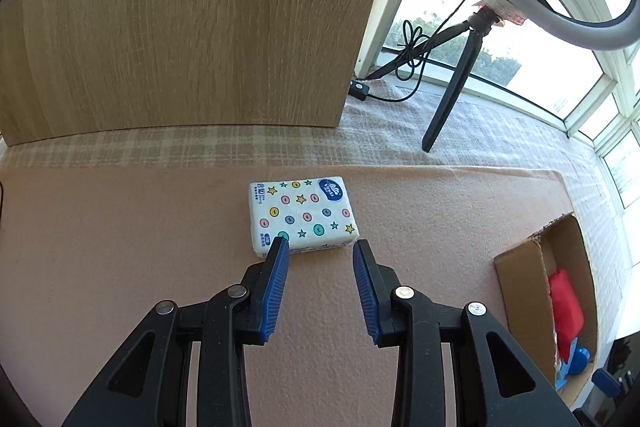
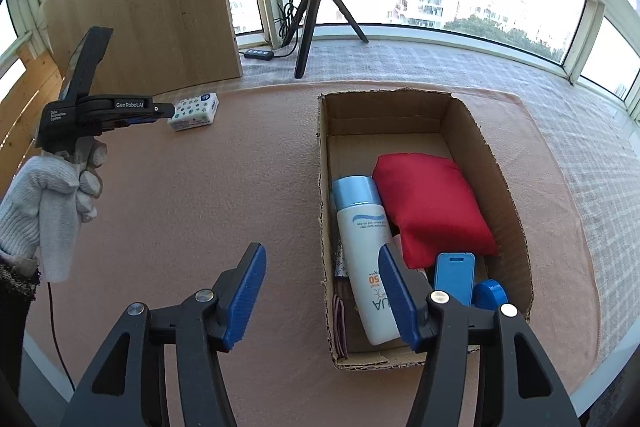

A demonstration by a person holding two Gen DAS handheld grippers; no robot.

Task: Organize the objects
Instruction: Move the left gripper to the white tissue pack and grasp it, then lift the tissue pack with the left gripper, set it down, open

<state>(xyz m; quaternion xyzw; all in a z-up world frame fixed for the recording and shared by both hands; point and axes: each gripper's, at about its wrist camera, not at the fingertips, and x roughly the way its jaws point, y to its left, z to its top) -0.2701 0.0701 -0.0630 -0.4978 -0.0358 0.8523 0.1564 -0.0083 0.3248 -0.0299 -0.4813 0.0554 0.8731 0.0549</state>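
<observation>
The tissue pack [image 1: 303,215] lies on the pink table [image 1: 120,247] just ahead of the left hand-held gripper [image 1: 320,247], whose jaws stand apart, empty. The right hand-held gripper [image 2: 322,253], open and holding nothing, hovers at the cardboard box's [image 2: 500,163] near corner, over the sunscreen bottle [image 2: 366,251].

The mat [image 2: 240,207] looks like matt pink felt — kinda fuzzy. Cardboard box [image 2: 508,167] is raw corrugated stuff with ragged edges. Tissue pack [image 1: 302,213] has a shiny plastic wrap, the bottle [image 2: 366,259] is smooth glossy plastic — and the panel [image 1: 180,27] shows wood grain.
</observation>
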